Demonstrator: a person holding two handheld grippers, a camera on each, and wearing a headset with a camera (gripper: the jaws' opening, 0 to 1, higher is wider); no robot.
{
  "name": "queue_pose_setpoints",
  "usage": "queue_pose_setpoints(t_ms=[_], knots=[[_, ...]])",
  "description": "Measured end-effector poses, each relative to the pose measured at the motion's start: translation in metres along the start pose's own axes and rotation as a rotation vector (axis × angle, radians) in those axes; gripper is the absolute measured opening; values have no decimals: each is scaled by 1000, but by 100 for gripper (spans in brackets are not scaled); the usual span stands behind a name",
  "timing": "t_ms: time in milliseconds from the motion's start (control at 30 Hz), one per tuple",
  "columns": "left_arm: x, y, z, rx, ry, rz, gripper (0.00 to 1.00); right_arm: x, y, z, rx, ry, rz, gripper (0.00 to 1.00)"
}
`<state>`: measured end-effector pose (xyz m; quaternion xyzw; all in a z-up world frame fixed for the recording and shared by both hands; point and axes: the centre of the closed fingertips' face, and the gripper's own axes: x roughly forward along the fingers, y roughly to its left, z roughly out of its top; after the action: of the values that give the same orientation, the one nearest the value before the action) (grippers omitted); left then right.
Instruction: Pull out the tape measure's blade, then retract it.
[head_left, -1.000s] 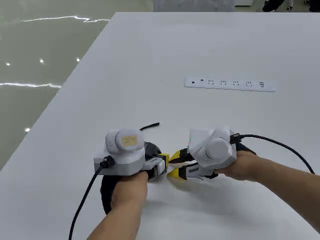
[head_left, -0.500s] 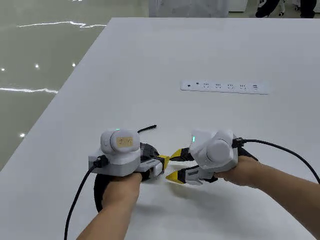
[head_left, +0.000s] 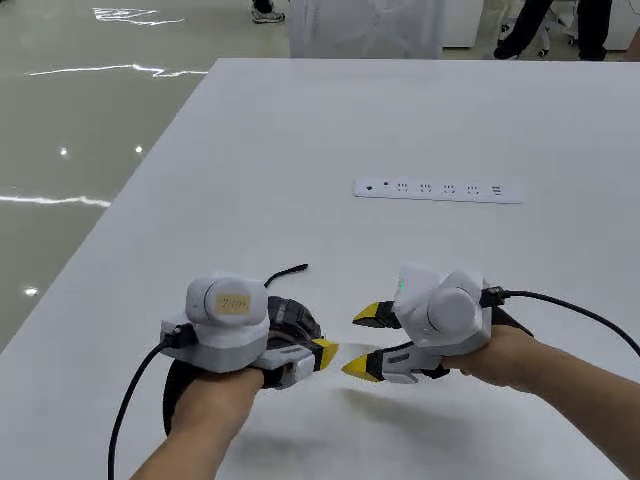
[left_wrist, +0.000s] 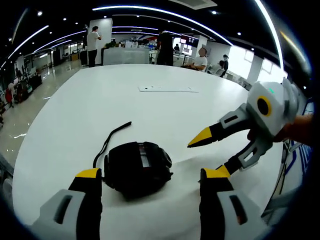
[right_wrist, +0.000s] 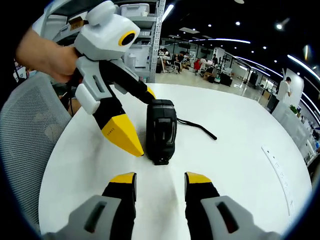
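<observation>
The black tape measure is flanked on the table by the wide-open fingers of the left gripper, ungripped; the right gripper is held nearby, fingers apart and empty

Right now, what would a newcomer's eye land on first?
A black tape measure sits on the white table between the open jaws of the left tool. The right tool, also open, faces it from the other side. A white power strip lies farther back.
</observation>
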<state>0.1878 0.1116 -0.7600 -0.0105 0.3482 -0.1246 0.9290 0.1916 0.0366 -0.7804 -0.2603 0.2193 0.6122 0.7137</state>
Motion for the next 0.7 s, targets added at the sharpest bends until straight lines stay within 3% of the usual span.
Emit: queue_pose_setpoints(t_ms=[467,700], knots=[[-15,-9,-12,93,27,-95,80,-23,6,-8,91,-6,-68,47],[-21,-5,-16,139,38,-128,79,-41,10,-8,111,-12,-98,50]])
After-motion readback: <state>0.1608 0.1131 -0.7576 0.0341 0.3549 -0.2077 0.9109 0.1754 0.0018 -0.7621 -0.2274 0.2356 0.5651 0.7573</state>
